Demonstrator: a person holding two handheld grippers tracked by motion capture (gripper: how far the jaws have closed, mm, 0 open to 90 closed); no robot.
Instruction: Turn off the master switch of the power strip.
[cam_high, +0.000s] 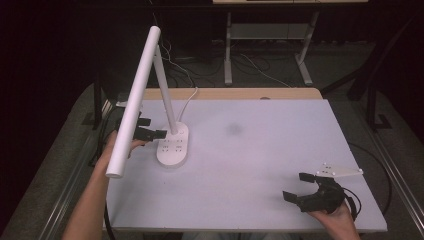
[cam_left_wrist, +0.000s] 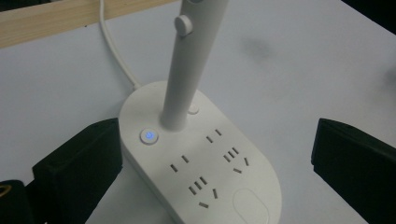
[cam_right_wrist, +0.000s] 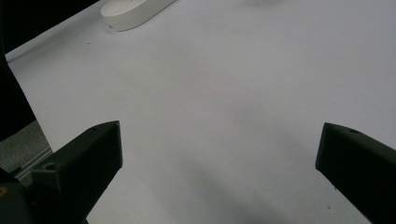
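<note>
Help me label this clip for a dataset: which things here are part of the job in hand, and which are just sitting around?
In the job:
- desk lamp, its socket base with the lit blue button
- left gripper, open, jaws either side of the base

Lying about:
- right gripper, open over bare table
- lamp cord
- desk frame behind

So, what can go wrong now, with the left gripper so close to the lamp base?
1. The left gripper is open, with one jaw right beside the lamp base near the lit blue button. A sideways nudge might shift the base instead of pressing the button.
2. The long lamp head leans out over the left forearm; lifting the hand could knock it and tip the lamp.
3. The white cord runs off the back edge; dragging the base may pull it tight.
</note>
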